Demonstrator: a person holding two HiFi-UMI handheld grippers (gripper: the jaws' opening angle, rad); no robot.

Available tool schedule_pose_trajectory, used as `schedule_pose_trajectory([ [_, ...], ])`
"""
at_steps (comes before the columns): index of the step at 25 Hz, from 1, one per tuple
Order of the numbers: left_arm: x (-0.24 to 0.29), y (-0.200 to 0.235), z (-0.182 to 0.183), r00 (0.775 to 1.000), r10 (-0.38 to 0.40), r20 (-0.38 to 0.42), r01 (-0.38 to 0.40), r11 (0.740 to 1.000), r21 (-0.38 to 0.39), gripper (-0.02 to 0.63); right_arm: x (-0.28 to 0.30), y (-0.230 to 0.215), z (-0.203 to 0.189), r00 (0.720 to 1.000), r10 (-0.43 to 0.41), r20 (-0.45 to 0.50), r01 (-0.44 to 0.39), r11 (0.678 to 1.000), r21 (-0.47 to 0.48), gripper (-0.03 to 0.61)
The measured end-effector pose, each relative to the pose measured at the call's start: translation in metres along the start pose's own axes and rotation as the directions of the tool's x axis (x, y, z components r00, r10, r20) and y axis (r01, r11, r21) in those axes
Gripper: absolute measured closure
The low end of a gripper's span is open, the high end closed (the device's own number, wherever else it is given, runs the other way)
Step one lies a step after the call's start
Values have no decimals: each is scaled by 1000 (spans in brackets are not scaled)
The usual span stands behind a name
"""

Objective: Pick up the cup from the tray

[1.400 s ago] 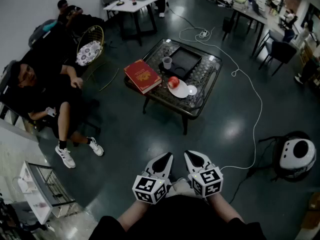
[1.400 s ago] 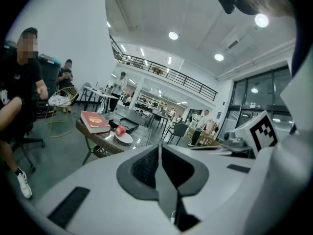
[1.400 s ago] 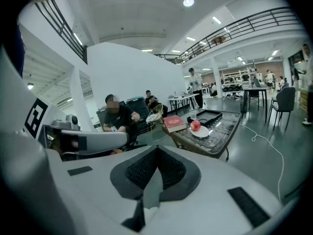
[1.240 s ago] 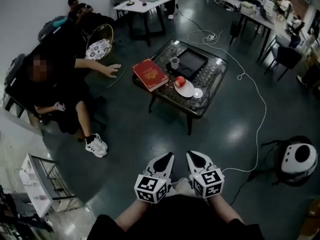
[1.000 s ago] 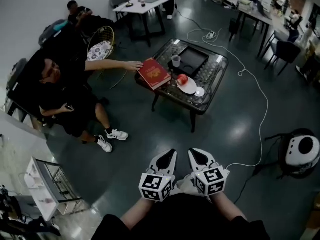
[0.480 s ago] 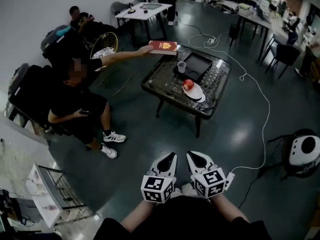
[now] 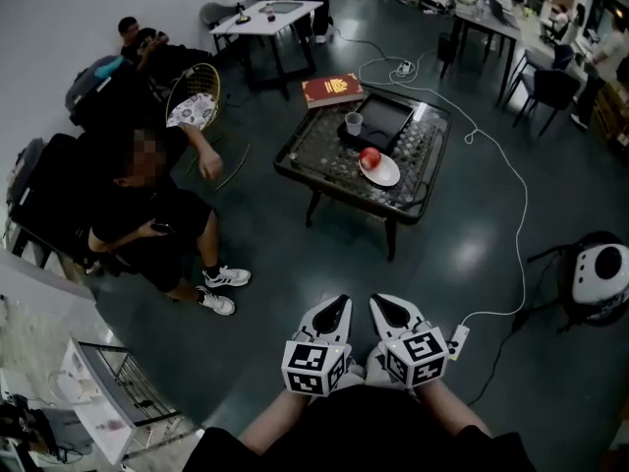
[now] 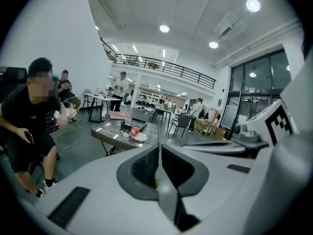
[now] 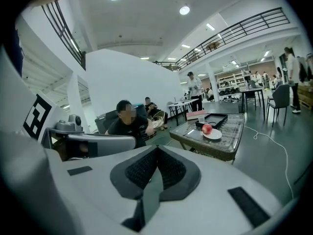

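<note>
A: Head view first. A dark, glossy floor (image 7: 295, 254) fills the room. A seated person in black clothes (image 7: 138, 214) is over on the left, well apart from the furniture in the middle.

B: And there in mid-floor is the low glass-topped desk with a dark frame (image 7: 329, 146), a long way ahead of both tools.

A: Down at the bottom edge, the white left hand-held gripper (image 7: 338, 303) and the white right hand-held gripper (image 7: 376, 301) sit side by side, close to the body. Each has its marker cube behind it.

B: The left one's own camera settles it: jaws pressed tight together, nothing between the pads. Same on the right, pads meeting, nothing pinched.

A: Both are aimed toward the desk, which shows small and distant beyond the jaw tips in each gripper view.

B: Onto the desk now. A black rectangular tray (image 7: 385, 118) lies flat on the far half.

A: A red hardcover book (image 7: 332, 89) is at the far left corner, to the left of that tray.

B: A round white plate (image 7: 385, 175) is on the near side of the tray, with a red apple (image 7: 370, 157) resting on its left part.

A: And the one that matters, the small pale cup (image 7: 354, 123), stands upright at the tray's near left corner. Inside the rim or just beside it? I can't tell from here.

B: Nothing is touching it, and it's well apart from both hand-held grippers.
</note>
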State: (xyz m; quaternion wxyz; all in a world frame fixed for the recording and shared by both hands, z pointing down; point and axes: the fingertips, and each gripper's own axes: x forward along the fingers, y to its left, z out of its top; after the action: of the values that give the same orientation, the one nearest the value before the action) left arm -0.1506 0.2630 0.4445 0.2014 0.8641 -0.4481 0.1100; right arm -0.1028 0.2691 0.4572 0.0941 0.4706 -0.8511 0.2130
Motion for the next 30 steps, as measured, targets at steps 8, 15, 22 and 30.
schedule_pose_trajectory([
  [8,1,11,-1,999,-25,-22,25,1000,9,588,6,8,-1,1000,-25,-2,25,1000,0,568],
  [15,22,19,8,1000,-17,-13,17,1000,7,588,20,-10,9,1000,-29,4,29,1000,-9,568],
  [22,64,32,30,1000,5,-1,-5,1000,-12,588,50,-47,39,1000,-12,7,12,999,-36,568],
  [30,122,38,57,1000,28,-3,-29,999,-22,588,77,-99,74,1000,5,5,-4,999,-53,568],
])
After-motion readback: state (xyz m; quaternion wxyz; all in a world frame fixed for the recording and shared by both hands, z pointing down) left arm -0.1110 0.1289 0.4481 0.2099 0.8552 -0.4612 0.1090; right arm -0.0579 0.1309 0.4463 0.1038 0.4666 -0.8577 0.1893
